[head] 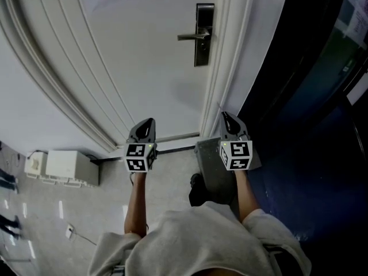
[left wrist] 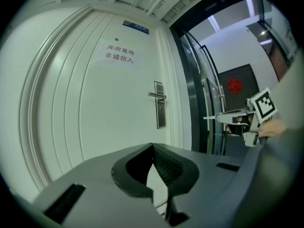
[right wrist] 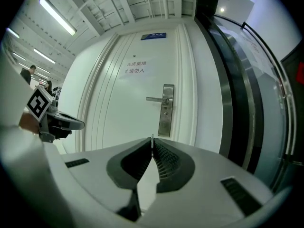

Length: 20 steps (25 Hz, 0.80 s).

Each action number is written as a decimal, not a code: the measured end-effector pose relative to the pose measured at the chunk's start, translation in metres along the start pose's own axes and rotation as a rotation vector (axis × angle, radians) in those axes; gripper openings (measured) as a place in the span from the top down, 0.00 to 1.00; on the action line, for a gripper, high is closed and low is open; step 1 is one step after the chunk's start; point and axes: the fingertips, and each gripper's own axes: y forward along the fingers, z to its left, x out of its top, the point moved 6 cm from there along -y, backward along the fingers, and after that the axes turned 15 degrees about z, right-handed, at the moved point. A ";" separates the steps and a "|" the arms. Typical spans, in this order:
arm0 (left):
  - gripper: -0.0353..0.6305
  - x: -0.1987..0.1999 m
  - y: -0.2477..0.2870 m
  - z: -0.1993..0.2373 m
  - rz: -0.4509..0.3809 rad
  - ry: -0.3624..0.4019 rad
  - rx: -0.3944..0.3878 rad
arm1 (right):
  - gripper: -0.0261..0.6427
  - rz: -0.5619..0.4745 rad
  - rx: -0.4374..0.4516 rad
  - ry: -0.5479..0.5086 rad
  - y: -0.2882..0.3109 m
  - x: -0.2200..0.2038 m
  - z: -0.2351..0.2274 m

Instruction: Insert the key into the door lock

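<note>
Two tools shut — right tool pinches thin key; left tool empty | lock: silver plate, lever handle

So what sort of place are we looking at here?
Probably an indoor corridor of an office or workplace building: a closed white door with a metal handle and lock plate, a paper notice taped to it, and a glass wall alongside.

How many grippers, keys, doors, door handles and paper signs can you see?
grippers: 2, the left gripper and the right gripper
key: 1, in the right gripper
door: 1
door handle: 1
paper sign: 1
Total: 6
</note>
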 end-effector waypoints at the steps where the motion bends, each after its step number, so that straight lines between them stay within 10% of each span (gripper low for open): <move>1: 0.92 0.007 0.009 0.002 -0.001 0.001 0.007 | 0.92 -0.001 0.007 0.002 0.010 0.003 -0.006; 20: 0.92 0.122 0.183 0.040 -0.038 -0.018 0.109 | 0.92 -0.052 0.125 -0.036 0.205 0.078 -0.110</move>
